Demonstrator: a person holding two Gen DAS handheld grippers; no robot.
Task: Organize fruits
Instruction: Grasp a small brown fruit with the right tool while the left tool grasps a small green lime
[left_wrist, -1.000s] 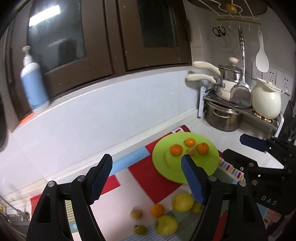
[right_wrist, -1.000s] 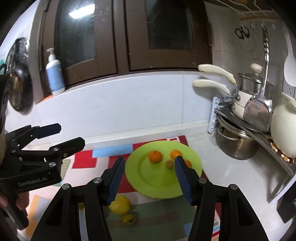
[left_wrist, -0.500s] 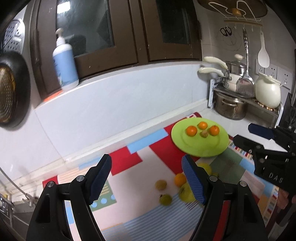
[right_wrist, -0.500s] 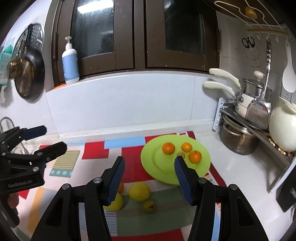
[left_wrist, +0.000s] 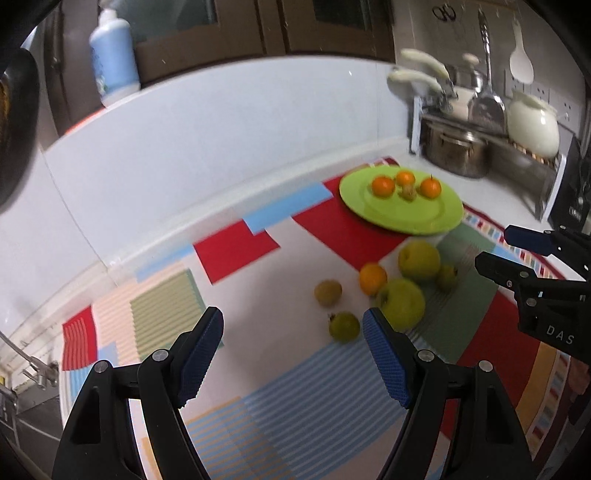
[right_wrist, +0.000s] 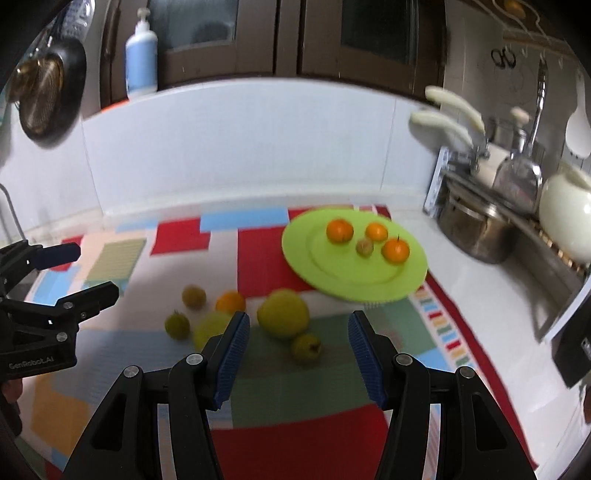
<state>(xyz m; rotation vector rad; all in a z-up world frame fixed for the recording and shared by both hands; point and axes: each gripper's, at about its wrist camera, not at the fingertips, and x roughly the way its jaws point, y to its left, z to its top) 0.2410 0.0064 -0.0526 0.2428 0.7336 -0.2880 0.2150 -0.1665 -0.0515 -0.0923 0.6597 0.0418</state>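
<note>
Fruit sits partly on a green plate and partly loose on a patchwork mat, with both tongs spread wide and holding nothing.

The green plate (right_wrist: 354, 275), right of centre in the right wrist view, carries three oranges (right_wrist: 339, 231) and one small brownish fruit (right_wrist: 364, 246). Below and left of it, on the mat (right_wrist: 295, 373) covering the bench, lie two large yellow-green apples (right_wrist: 283, 313), one loose orange (right_wrist: 230, 301) and three small dull green-brown fruits (right_wrist: 306, 344), bunched close together. The right tongs (right_wrist: 298, 360) hang at lower centre over the apples; the left tongs (left_wrist: 293, 356) hang at lower centre of the left wrist view.
</note>
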